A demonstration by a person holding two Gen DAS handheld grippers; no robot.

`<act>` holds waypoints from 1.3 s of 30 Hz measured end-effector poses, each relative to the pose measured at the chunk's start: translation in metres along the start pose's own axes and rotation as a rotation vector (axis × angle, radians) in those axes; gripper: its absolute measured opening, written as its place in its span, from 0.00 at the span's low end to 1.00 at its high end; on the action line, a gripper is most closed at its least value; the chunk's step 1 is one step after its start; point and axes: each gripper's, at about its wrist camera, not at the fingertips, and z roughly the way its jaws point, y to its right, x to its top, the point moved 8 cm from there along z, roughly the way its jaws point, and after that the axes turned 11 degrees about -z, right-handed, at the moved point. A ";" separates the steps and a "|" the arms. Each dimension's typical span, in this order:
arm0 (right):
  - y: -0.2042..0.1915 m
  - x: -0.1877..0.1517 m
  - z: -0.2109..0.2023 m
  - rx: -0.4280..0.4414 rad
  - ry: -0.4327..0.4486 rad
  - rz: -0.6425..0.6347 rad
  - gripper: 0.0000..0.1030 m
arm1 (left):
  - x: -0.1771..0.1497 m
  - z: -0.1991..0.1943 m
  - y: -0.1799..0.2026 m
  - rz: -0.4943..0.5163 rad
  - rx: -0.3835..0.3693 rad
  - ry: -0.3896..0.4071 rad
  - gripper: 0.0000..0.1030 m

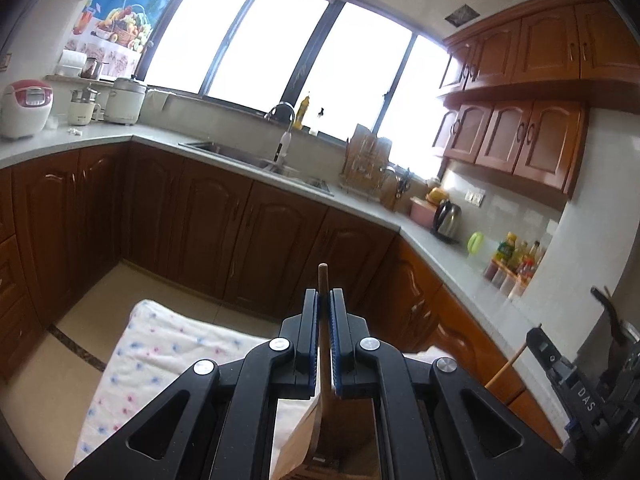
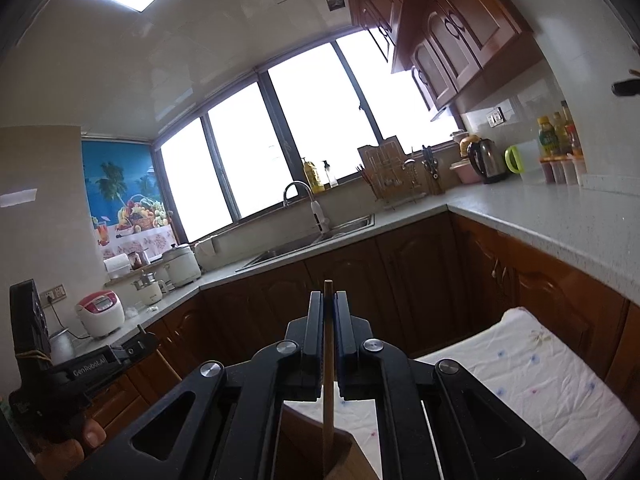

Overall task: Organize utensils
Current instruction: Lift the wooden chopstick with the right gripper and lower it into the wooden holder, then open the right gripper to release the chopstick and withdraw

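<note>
Each claw is clenched on a thin wooden stick, most likely a chopstick; the left claw (image 1: pixel 324 300) holds its chopstick (image 1: pixel 322 280) so that the tip pokes up just past the jaw ends, and the shaft runs down between the blue pads toward a brown wooden holder (image 1: pixel 340 452) at the bottom edge of the left wrist view; the right claw (image 2: pixel 329 300) grips a second chopstick (image 2: pixel 328 286) in the same way, its lower end reaching a wooden block or box (image 2: pixel 320 452) whose form I cannot make out fully. Below both lies a white cloth with small coloured flowers (image 1: pixel 160 352), spread over a low surface in front of the kitchen cabinets (image 1: pixel 224 232); the kitchen desk (image 2: pixel 540 216) with kettle and bottles stands well apart. The step in hand appears to be bringing both sticks down to the wooden container; to do it well, keep each stick upright and steady so it does not pivot in the pads, line the lower tip over the opening before lowering, and loosen the jaws only once the stick stands inside; the two claws hang near each other, so they should be kept from knocking together.
</note>
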 end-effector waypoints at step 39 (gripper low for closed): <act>-0.019 -0.031 -0.110 0.177 -0.200 0.128 0.95 | -0.008 -0.150 -0.042 0.050 0.055 -0.155 0.95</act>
